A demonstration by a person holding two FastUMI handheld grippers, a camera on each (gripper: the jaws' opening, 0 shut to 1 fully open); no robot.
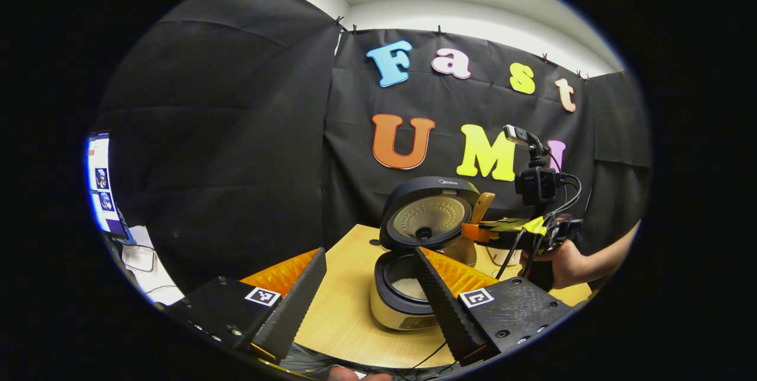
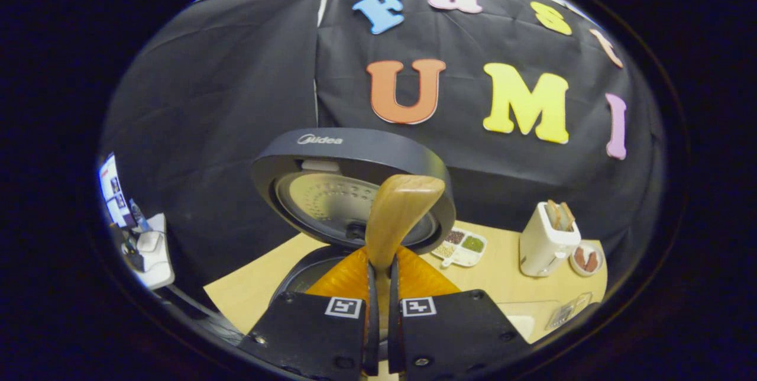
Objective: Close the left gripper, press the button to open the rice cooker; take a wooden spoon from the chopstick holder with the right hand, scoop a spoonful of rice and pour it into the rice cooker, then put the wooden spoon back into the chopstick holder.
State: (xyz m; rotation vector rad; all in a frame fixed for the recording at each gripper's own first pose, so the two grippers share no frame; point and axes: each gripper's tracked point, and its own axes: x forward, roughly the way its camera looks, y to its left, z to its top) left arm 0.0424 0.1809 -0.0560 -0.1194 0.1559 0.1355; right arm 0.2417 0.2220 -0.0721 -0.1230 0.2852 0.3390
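Note:
The rice cooker [image 1: 395,310] stands on the wooden table [image 1: 343,310] with its dark lid [image 1: 429,215] raised, and white rice [image 1: 410,288] lies in the pot. My left gripper [image 1: 369,254] hangs open just in front of the cooker, holding nothing. To the right of the lid, a hand [image 1: 562,262] holds my right gripper [image 1: 476,230] with the wooden spoon [image 1: 482,206] sticking up from it. In the right gripper view, my right gripper [image 2: 381,262] is shut on the spoon's handle. The spoon bowl [image 2: 402,209] points up in front of the open lid [image 2: 355,150].
A white toaster [image 2: 547,239] with slices in it stands at the back right of the table. A divided tray of grains [image 2: 464,245] and a small bowl [image 2: 585,260] sit beside it. A monitor [image 1: 100,186] stands off the table to the left.

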